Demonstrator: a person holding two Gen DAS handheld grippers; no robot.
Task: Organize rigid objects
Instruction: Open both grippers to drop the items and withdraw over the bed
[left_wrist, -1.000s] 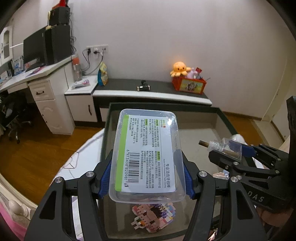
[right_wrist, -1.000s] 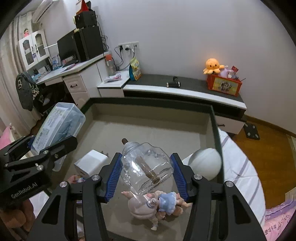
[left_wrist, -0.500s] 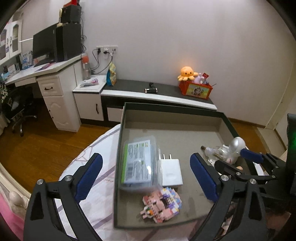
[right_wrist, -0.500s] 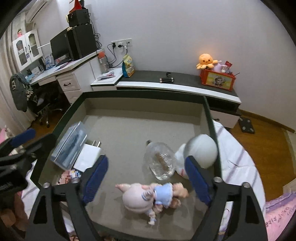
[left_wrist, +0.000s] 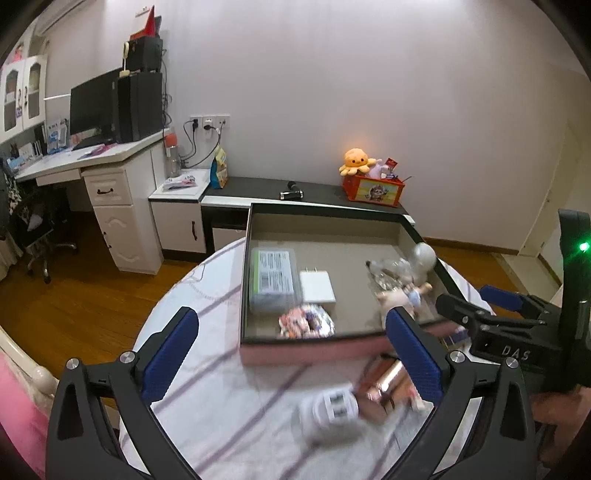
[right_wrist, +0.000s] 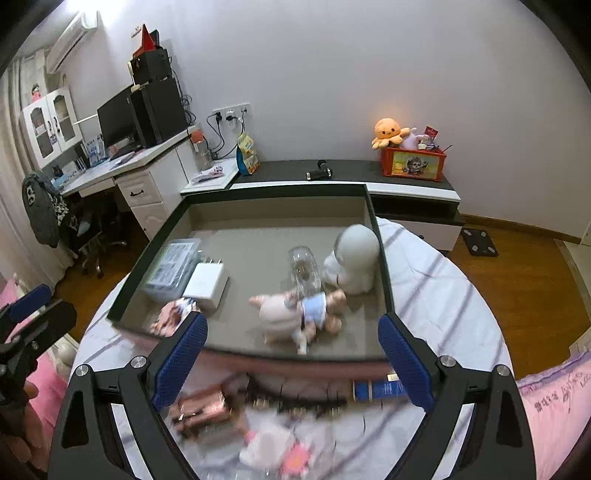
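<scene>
A shallow box (left_wrist: 332, 216) (right_wrist: 380, 258) sits on the striped round table. Inside lie a clear labelled plastic case (left_wrist: 272, 278) (right_wrist: 171, 264), a white charger (left_wrist: 317, 286) (right_wrist: 205, 282), a clear bottle (right_wrist: 303, 271) (left_wrist: 386, 275), a pink doll (right_wrist: 295, 314), a white round figure (right_wrist: 354, 258) and a pixel-block toy (left_wrist: 306, 323). My left gripper (left_wrist: 301, 360) is open and empty, held back above the table before the box. My right gripper (right_wrist: 291, 360) is open and empty over the box's near edge.
Loose items lie blurred on the table in front of the box: a white plug (left_wrist: 330, 408), a copper-coloured object (left_wrist: 384, 380) (right_wrist: 201, 406), a dark comb-like strip (right_wrist: 306, 400), a blue tube (right_wrist: 380, 389). A desk and low cabinet stand behind.
Both grippers opened, leaving the plastic case and the bottle in the box, then pulled back toward the near side of the table.
</scene>
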